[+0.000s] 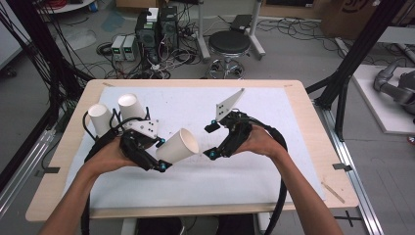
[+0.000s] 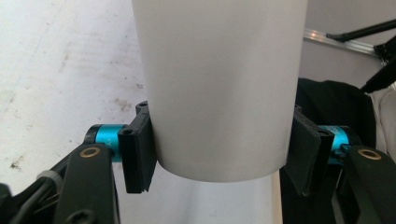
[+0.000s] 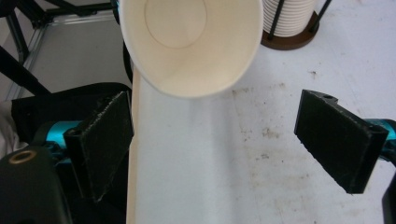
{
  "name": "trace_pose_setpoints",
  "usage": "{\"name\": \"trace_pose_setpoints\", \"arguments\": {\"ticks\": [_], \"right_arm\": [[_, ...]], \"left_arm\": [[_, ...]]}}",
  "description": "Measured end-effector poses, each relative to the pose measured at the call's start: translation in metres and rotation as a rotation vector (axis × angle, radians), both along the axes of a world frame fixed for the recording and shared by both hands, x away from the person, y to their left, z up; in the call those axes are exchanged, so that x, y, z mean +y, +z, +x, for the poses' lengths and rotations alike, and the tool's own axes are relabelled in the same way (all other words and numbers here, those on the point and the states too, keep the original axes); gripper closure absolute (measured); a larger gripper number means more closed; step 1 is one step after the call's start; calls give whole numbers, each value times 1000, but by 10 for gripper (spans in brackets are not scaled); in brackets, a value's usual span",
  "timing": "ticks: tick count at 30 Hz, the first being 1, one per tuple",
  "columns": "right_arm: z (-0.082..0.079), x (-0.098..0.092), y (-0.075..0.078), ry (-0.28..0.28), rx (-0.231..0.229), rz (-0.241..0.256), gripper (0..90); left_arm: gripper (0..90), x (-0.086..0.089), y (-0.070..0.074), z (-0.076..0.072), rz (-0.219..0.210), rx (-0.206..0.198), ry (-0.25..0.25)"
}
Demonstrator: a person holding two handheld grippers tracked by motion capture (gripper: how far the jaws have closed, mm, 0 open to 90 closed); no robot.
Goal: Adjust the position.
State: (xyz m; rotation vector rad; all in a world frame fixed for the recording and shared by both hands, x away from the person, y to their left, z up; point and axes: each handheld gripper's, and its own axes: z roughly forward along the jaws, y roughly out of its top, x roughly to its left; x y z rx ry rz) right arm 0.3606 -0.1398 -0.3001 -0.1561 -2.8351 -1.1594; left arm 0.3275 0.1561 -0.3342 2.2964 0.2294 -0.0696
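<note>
Each hand-held gripper, the left gripper [image 1: 164, 154] and the right gripper [image 1: 211, 140], has a black frame carrying two flat rectangular black jaws with rough-textured inner faces, mounted on turquoise anodised cylindrical fittings, with brass-coloured round fasteners set into the black linkage arms behind them. A light grey three-cornered plate [image 1: 229, 104] drilled with small holes sits on top of each unit, and a thick black cable [image 1: 281, 196] trails from each back toward the table's near edge. The person's forearms [image 1: 304, 193] are bare, with no sleeves, gloves or wrist markings.
</note>
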Motion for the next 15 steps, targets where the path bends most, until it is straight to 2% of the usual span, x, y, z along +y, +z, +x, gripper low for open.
{"name": "trace_pose_setpoints", "arguments": {"ticks": [9,15], "right_arm": [[-3,-21,-10,-41,14,110,122],[-5,-26,-15,-37,20,157,123]], "left_arm": [[357,2,-7,-1,-78,-2,30],[357,2,-13,-2,-118,4,43]]}}
